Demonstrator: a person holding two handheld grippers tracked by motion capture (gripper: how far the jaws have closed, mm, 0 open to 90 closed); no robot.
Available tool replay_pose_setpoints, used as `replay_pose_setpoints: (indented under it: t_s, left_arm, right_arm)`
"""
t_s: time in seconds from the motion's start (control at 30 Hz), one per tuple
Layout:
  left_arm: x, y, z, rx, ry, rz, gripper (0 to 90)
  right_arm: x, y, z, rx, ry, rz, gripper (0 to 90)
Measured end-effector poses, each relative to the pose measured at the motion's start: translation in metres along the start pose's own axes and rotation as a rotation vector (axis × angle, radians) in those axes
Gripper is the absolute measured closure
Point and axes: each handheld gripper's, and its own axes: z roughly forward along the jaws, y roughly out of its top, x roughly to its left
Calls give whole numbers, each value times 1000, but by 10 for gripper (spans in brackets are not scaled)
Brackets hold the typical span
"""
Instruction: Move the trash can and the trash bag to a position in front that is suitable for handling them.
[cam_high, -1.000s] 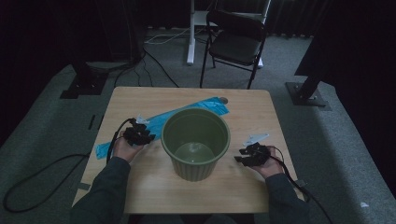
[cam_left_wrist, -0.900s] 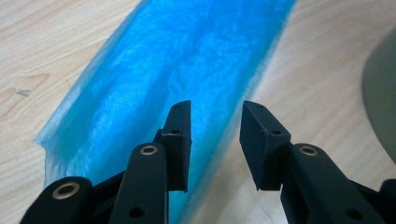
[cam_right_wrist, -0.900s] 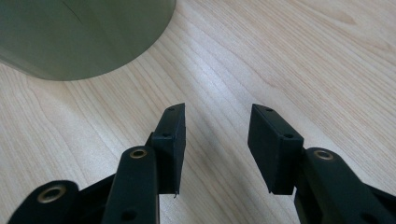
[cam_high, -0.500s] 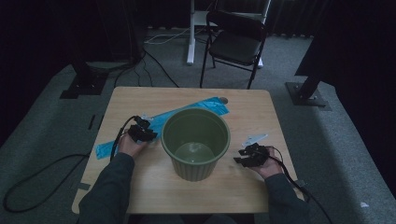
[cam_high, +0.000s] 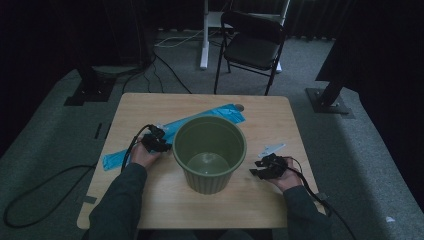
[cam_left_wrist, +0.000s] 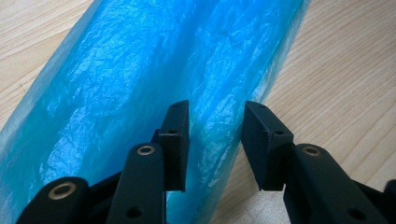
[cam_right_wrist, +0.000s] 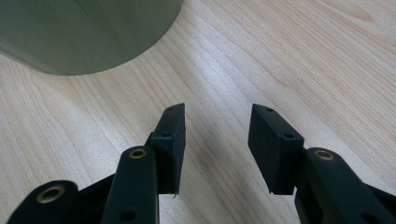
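We see a long, flat, crinkled bag of thin blue plastic film (cam_left_wrist: 140, 93) stretched slantwise across the pale wooden bench (cam_high: 280, 120) — one end near the bench's left edge, the other passing behind the round olive-green plastic bucket (cam_high: 210, 150). The bucket stands upright at mid-bench — open-topped, nothing inside.

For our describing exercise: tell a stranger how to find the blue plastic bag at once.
Start at the pale wooden table and find the round olive-green plastic bucket at its middle. The long, crinkled blue plastic bag lies flat, running diagonally from behind the bucket toward the table's left edge. It is the only bright, translucent thing there.
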Motion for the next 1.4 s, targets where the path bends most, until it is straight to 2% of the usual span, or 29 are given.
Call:
replay_pose_setpoints:
  t_s: [0.17,0.27,0.43,0.53,0.73,1.03,1.3,1.33,1.4]
  left_arm:
    - [0,-1,0,-6,-5,-2,673]
    - [0,-1,0,-10,-6,-17,736]
    - [-1,-1,0,-15,-18,-15,846]
    - [-4,-2,-1,-14,-14,-10,882]
    - [-10,-10,-5,-20,-51,-13,889]
    - [-20,-25,-15,-15,-65,3,890]
    - [-34,-39,-25,-16,-97,14,890]
    - [-41,-43,-28,-10,-99,25,890]
    - [-46,-45,-30,-8,-100,33,888]
  right_arm:
    - [0,0,1,5,5,0,561]
    - [1,0,2,13,8,-3,561]
    - [1,0,4,21,16,-4,567]
    - [2,0,4,26,18,-9,569]
    - [2,0,4,28,17,-7,571]
    - [2,0,5,30,14,-4,585]
    - [2,0,6,34,16,-5,589]
    - [2,0,6,35,17,-5,589]
    - [2,0,7,41,18,-5,589]
